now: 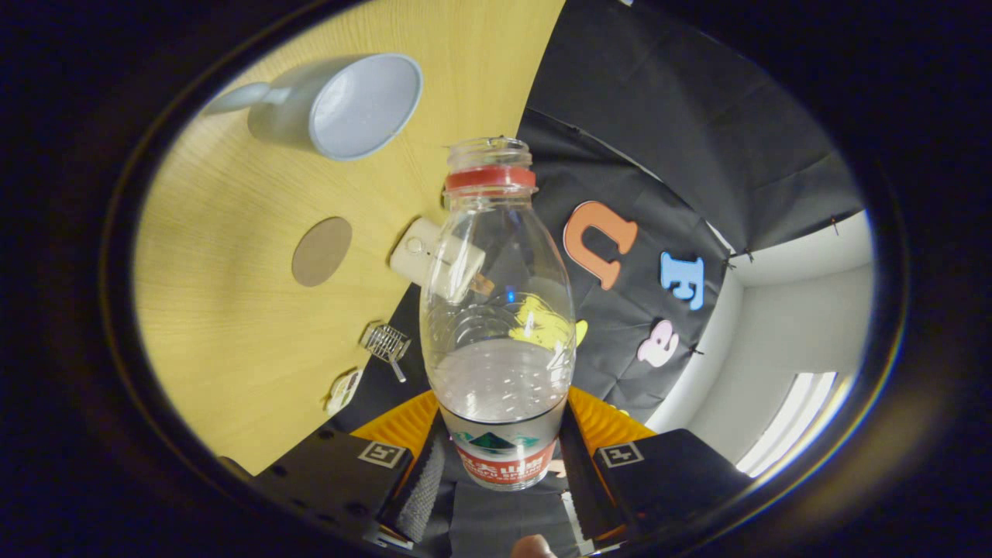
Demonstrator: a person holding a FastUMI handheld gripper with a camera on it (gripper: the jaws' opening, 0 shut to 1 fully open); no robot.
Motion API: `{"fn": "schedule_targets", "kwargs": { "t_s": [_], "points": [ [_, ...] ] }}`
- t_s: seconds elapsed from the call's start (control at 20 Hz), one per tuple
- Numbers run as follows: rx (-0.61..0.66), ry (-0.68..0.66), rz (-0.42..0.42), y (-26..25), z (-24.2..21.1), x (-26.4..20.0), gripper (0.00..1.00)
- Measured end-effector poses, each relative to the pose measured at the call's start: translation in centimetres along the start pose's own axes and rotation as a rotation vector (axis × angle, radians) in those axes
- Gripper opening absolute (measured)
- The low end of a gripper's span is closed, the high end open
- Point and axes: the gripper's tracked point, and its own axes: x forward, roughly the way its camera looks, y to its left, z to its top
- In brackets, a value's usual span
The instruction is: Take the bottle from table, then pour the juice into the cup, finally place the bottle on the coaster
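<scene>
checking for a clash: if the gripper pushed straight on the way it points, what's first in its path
Likely the black cloth wall. The gripper is shut on the clear plastic bottle; the grey cup and wooden table lie off to one side. Depth is unclear.

Fisheye on tool (500,465), rolled sideways, facing along fingers; bottle (496,310) close, table (232,310) beyond.

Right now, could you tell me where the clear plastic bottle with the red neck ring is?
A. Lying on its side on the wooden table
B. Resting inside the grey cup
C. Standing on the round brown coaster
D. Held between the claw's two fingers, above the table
D: the clear plastic bottle with the red neck ring sits between the fingers of the claw, which press its labelled lower part, well apart from the round brown coaster and the grey cup.
</scene>
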Motion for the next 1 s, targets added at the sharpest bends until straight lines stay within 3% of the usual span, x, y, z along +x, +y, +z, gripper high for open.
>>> {"fn": "schedule_targets", "kwargs": {
  "t_s": [0.3, 0.55, 1.0],
  "points": [
    [0.020, 0.002, 0.002, -0.1, -0.2, 0.0, 0.76],
    [0.123, 0.017, 0.043, 1.2, -0.4, -0.2, 0.76],
    [0.687, 0.063, 0.245, 5.2, -1.7, -1.6, 0.76]
  ]
}}
